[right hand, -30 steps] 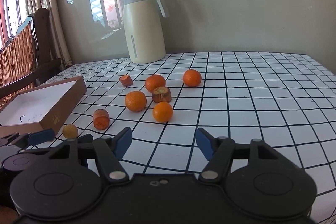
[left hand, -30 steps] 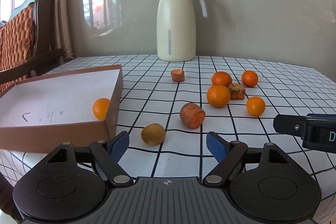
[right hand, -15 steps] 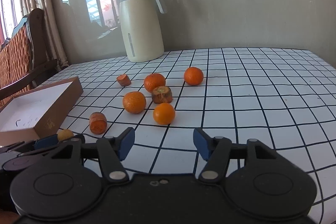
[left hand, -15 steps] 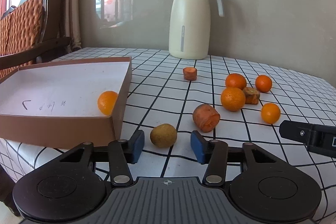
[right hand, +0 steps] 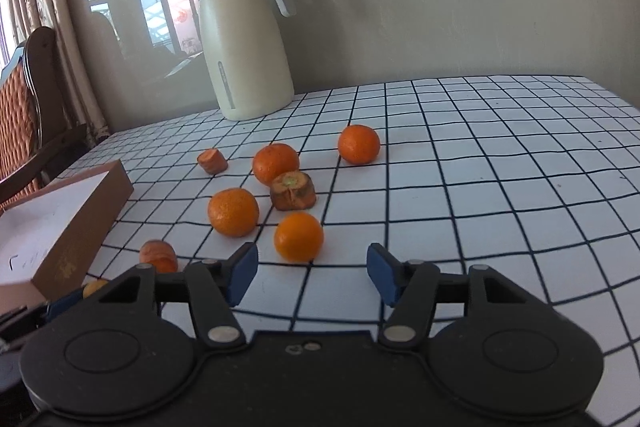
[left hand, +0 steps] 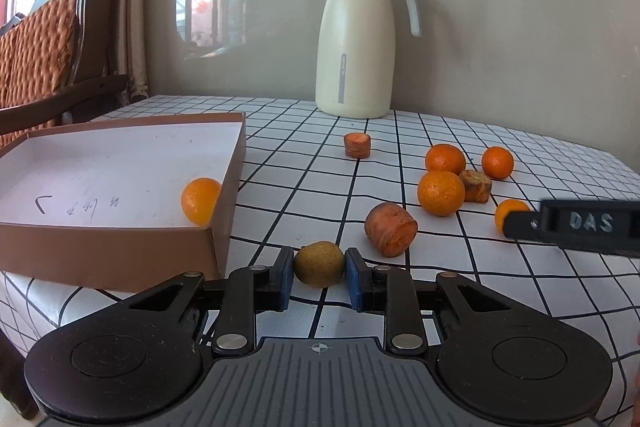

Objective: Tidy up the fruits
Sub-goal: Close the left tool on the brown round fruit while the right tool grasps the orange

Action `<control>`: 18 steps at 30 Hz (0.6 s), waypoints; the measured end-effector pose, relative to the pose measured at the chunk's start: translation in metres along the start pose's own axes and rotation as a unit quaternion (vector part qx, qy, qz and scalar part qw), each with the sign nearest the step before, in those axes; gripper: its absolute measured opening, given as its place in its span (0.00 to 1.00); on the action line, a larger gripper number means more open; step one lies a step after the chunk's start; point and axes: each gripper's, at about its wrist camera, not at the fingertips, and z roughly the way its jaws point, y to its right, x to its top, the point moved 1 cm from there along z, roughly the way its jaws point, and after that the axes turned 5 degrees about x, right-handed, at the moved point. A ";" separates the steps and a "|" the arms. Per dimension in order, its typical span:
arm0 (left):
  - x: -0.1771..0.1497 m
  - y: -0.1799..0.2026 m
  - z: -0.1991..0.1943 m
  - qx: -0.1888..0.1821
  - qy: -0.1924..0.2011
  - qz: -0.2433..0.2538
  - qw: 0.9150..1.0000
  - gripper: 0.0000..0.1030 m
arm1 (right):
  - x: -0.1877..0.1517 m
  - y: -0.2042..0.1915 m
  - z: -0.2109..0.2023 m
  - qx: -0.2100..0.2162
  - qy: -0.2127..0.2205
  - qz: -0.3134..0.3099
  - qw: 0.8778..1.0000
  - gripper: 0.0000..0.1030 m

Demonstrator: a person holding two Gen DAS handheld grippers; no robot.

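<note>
Gripping a yellow-brown fruit (left hand: 319,264) between its pads, the left gripper (left hand: 319,277) sits right of the box (left hand: 120,255); the right gripper (right hand: 312,273) gapes wide behind an orange (right hand: 298,236).

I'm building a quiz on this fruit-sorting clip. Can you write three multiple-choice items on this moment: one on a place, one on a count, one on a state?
1. Where is the lone orange that lies apart from the rest?
A. Inside the cardboard box
B. Beside the thermos jug
C. On the chair

2. How many carrot pieces lie on the tablecloth?
A. One
B. Three
C. Five

3. What state is the left gripper in?
A. Wide open over nothing
B. Closed on the yellow-brown fruit
C. Closed on an orange

Answers: 1 A, it rests in the box's near right corner. 2 B, three pieces show. 3 B, both blue pads press the fruit's sides.
</note>
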 end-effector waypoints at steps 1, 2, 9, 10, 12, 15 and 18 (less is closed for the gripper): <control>0.000 0.000 0.000 0.000 0.000 0.001 1.000 0.27 | 0.001 -0.002 0.003 0.000 -0.001 -0.004 1.000 0.46; 0.000 0.000 0.000 0.000 0.001 0.003 1.000 0.27 | 0.001 -0.004 0.006 -0.002 -0.002 -0.007 1.000 0.42; 0.000 0.001 0.000 0.000 0.002 0.007 1.000 0.27 | 0.005 -0.005 0.019 -0.013 0.000 -0.006 1.000 0.25; 0.000 0.001 0.000 0.001 0.002 0.008 1.000 0.27 | 0.004 -0.005 0.019 -0.014 0.000 -0.005 1.000 0.23; 0.000 0.001 0.001 0.000 0.002 0.007 1.000 0.27 | 0.004 -0.006 0.020 -0.015 0.001 -0.008 1.000 0.21; 0.001 0.001 0.001 -0.002 0.001 0.004 1.000 0.27 | 0.003 -0.007 0.019 -0.013 0.000 -0.011 1.000 0.21; 0.001 0.001 0.001 -0.003 0.000 0.003 1.000 0.27 | 0.002 -0.010 0.013 -0.009 0.004 -0.017 1.000 0.21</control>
